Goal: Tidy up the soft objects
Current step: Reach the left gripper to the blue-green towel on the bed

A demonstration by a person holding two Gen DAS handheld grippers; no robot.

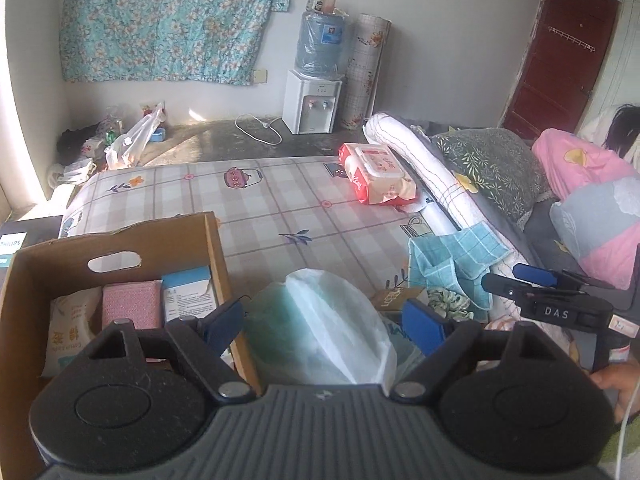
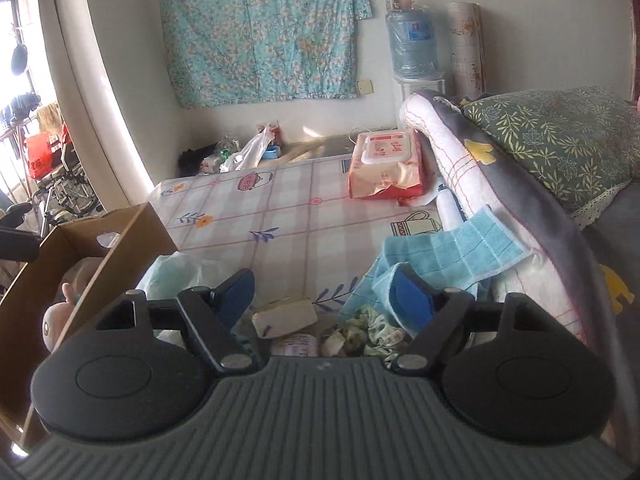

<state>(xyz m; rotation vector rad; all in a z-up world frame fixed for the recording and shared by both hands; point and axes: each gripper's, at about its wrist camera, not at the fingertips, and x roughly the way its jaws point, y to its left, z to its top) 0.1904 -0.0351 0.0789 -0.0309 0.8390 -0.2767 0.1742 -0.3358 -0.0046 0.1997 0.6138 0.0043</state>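
Left wrist view shows the left gripper (image 1: pixel 324 320) with its jaws spread wide and gripping nothing, hovering over a translucent white plastic bag (image 1: pixel 320 320) with something pale green inside, which lies on the bed just beside the cardboard box (image 1: pixel 120 236). That box, standing at the near left corner of the patterned mattress (image 1: pixel 260 208), already holds a few soft things: a white packet with printed characters (image 1: pixel 68 324), a pink sponge-like pad (image 1: pixel 132 308) and a light blue and white pack (image 1: pixel 188 296), so I judge the sorting partly done. Still outside the box are the bag, a blue checked cloth (image 2: pixel 440 256) draped off the rolled white quilt (image 2: pixel 460 168), a crumpled green-patterned piece of fabric (image 2: pixel 368 332), a small white packet (image 2: pixel 284 316), and the red wet-wipes pack (image 2: pixel 384 164) well apart, near the far edge of the mattress. In the right wrist view the right gripper (image 2: pixel 324 300) also stands released and empty, aimed down at the small packet and the crumpled fabric between its fingers' lines. The bag's long axis runs roughly away from the camera, its nearer end hidden under the left gripper's body. It looks limp and should deform when pinched.
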